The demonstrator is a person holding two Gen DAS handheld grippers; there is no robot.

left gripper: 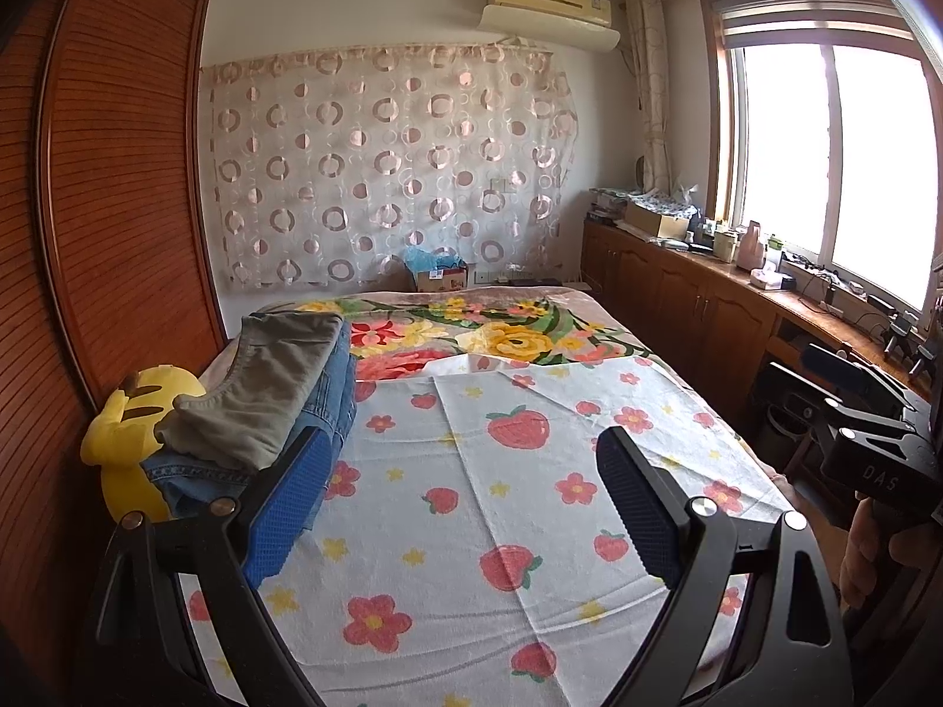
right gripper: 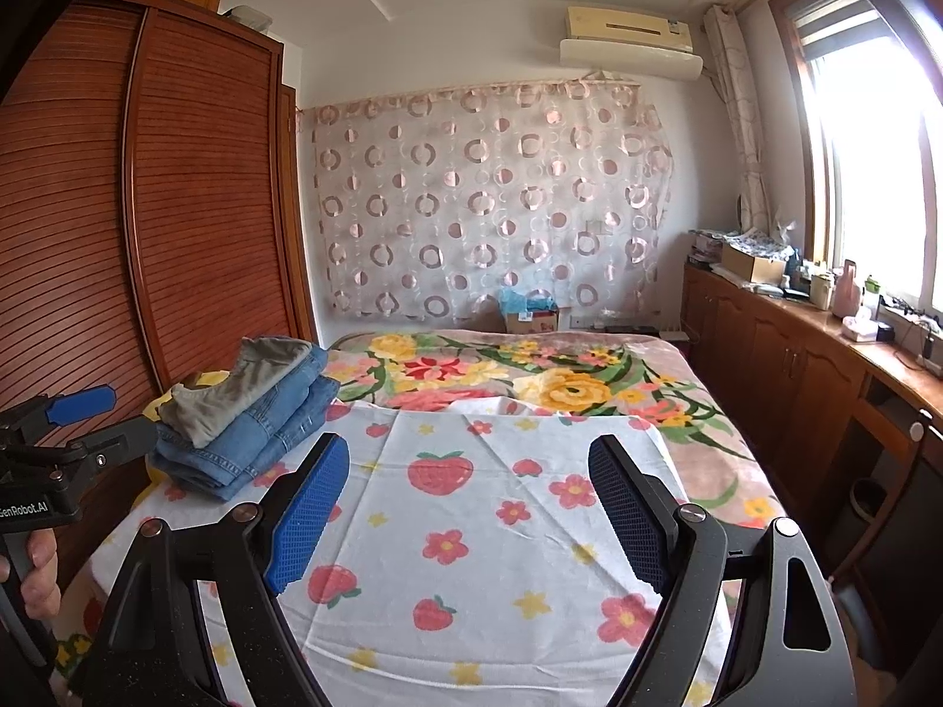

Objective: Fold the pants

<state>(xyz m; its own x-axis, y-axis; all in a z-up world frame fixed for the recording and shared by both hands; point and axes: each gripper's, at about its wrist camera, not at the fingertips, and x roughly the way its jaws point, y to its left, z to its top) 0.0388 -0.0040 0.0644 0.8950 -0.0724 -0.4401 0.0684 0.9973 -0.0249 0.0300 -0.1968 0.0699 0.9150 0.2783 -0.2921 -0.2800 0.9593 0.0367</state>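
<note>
I held both tongs over the bed, pointing toward its far end. My left tongs [left gripper: 465,471] were spread wide with nothing between the blue pads, and only the strawberry sheet [left gripper: 501,501] showed in the gap. My right tongs [right gripper: 468,480] were spread just as wide and held nothing either.

The pants were already folded and stacked at the bed's left edge, about halfway along it, close to the wooden wardrobe [right gripper: 177,206]. The grey-green pants [right gripper: 247,389] lay on top. Under them sat the folded jeans [right gripper: 265,442], more than one layer of denim showing at the stack's near side. The stack rested partly on the sheet's left edge. A yellow plush toy [left gripper: 127,436] sat just beside the stack, between it and the wardrobe, partly hidden behind the denim.

The sheet, white with strawberries and pink flowers, covered the near part of the bed and lay flat with a few creases. Beyond its far edge the floral blanket [right gripper: 530,377] covered the rest of the bed up to the far end.

From the right camera I could see my left hand [right gripper: 35,577] gripping the handle of the left tongs at the left side. From the left camera my right hand [left gripper: 872,554] showed at the bed's right edge, on the handle of the right tongs.
</note>
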